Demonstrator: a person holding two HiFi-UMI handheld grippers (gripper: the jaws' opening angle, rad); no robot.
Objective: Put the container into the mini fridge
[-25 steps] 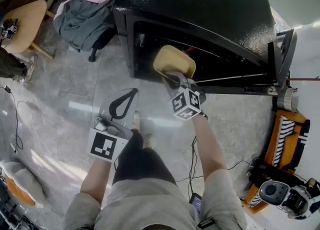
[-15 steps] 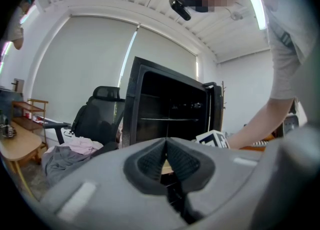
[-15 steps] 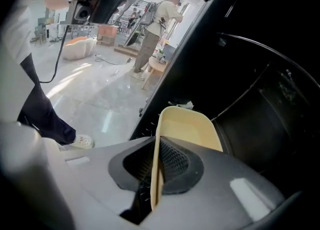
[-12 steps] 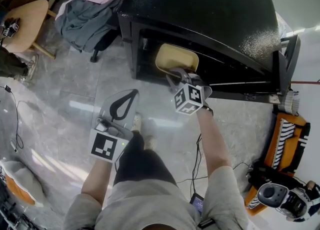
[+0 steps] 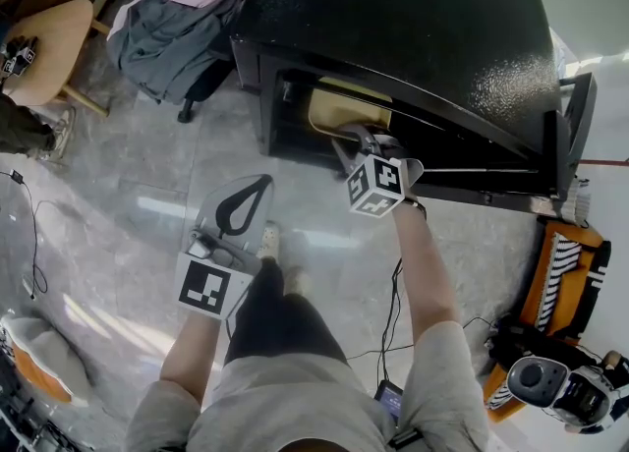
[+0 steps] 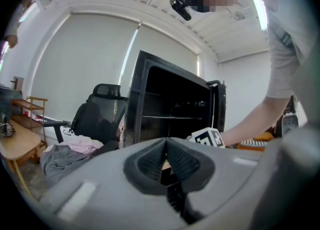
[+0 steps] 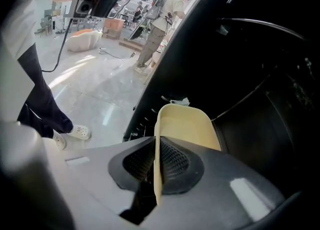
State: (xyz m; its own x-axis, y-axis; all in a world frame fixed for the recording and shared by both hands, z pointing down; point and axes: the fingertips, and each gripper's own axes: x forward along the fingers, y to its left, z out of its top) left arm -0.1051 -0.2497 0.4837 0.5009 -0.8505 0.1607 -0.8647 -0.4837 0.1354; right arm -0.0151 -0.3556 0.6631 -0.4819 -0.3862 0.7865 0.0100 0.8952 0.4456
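The chief risk is judged to lie in the grip: the container (image 7: 187, 124) is pinched by one thin side wall only, so its weight hangs out ahead of the pads. A knock against the frame of the mini fridge (image 5: 413, 28) or the wire shelf (image 6: 170, 117) inside could twist it or pull it free before it is set down. If it is let go while tilted, or before it is borne by a surface, it could be dropped or tipped onto its side; whether its base rests on anything cannot be told from these views. The right hand-held gripper (image 7: 156, 159) is closed on that wall, one pad inside the container and one outside, and the container reaches forward from the jaws into the dark opening. In the head view the container is seen partly inside the fridge opening, just past the front edge, while the body of the gripper is kept outside. The door (image 5: 565, 126) is swung open at the right, well apart from the container. The left hand-held gripper (image 5: 236, 206) is held low over the floor (image 5: 147, 195), apart from the fridge, its jaws drawn together on nothing.
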